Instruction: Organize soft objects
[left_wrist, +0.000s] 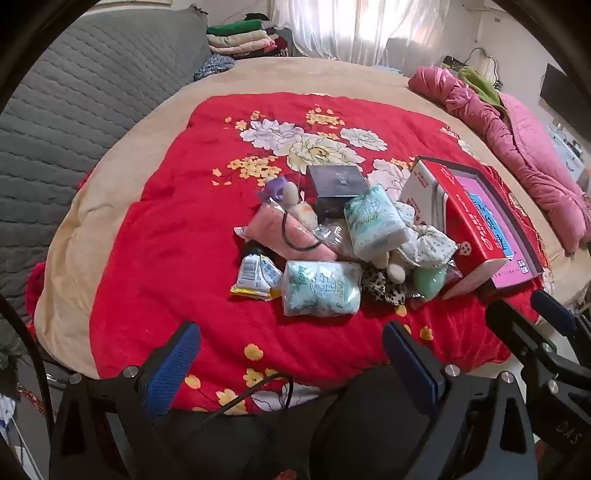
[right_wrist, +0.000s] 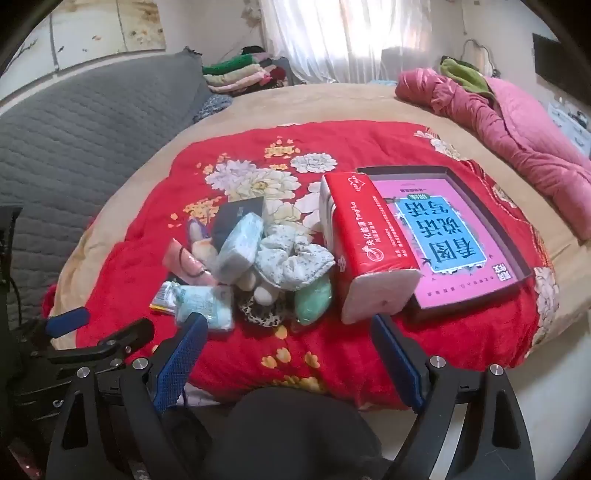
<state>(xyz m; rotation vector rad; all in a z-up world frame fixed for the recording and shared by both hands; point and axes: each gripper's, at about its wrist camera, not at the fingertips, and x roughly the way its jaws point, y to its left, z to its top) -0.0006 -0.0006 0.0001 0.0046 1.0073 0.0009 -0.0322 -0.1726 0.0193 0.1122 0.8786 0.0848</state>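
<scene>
The soft objects are being kept in 1 loose heap on the red floral quilt (left_wrist: 159, 236), which is spread over the bed. 2 wrapped tissue packs are lying in it: the near tissue pack (left_wrist: 320, 288) is resting flat at the front edge, and the tilted tissue pack (left_wrist: 375, 221) is being propped up by the items beneath it. A pink pouch (left_wrist: 284, 236), a floral fabric bundle (left_wrist: 430, 243), a leopard-print scrunchie (left_wrist: 384, 288) and a green sponge-like piece (left_wrist: 428, 281) are being crowded together around them. The large red tissue package (right_wrist: 364, 236) is being leaned partly against the open box lid (right_wrist: 480, 192), just beside the heap; the lid is probably being offered as the place for sorting.

The left gripper (left_wrist: 291, 354) is being held wide apart and empty, short of the heap, with the near pack lying ahead between the line of its fingers. The right gripper (right_wrist: 288, 343) is likewise being held wide apart, with nothing gripped. Sorting appears not yet begun.

The pink printed sheet (right_wrist: 454, 236) inside the lid is being shown plainly in the right wrist view, whereas it is largely foreshortened from the left. The yellow-edged snack packet (left_wrist: 255, 278) and dark box (left_wrist: 334, 184) are being shown more clearly from the left.
</scene>
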